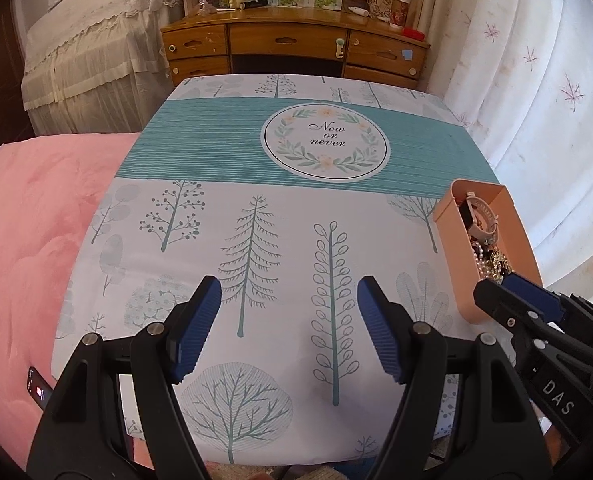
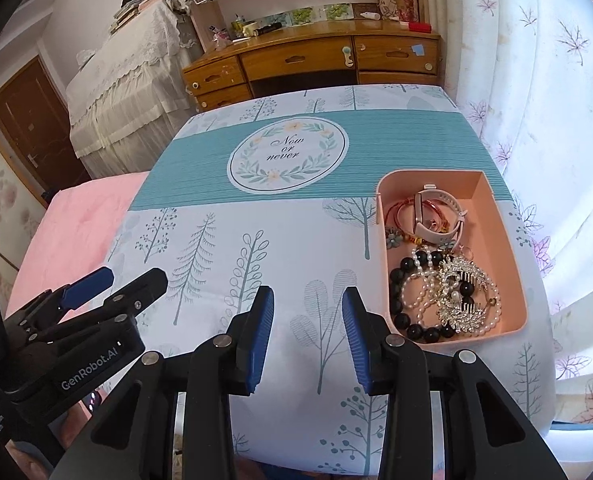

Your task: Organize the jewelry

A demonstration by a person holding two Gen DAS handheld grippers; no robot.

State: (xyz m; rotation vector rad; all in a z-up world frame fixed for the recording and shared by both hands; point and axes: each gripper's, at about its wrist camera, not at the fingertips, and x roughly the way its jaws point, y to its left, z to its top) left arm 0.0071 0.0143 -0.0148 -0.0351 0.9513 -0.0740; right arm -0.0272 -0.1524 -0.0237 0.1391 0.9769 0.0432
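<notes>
Jewelry lies heaped in a peach-pink open box on the right side of a table covered by a tree-print cloth with a teal band and a round "Now or never" wreath. At the far end of the box a pale pink watch curls over red cord bangles. Nearer, a strand of big black beads, white pearl loops and a glittering silver hair comb tangle together. A small grey flower piece sits against the box's left wall.

Both grippers hang above bare cloth, just short of the box. The left gripper has its blue pads spread wide with nothing between them. The right gripper is parted more narrowly, also empty, with the box just beside its right pad.
</notes>
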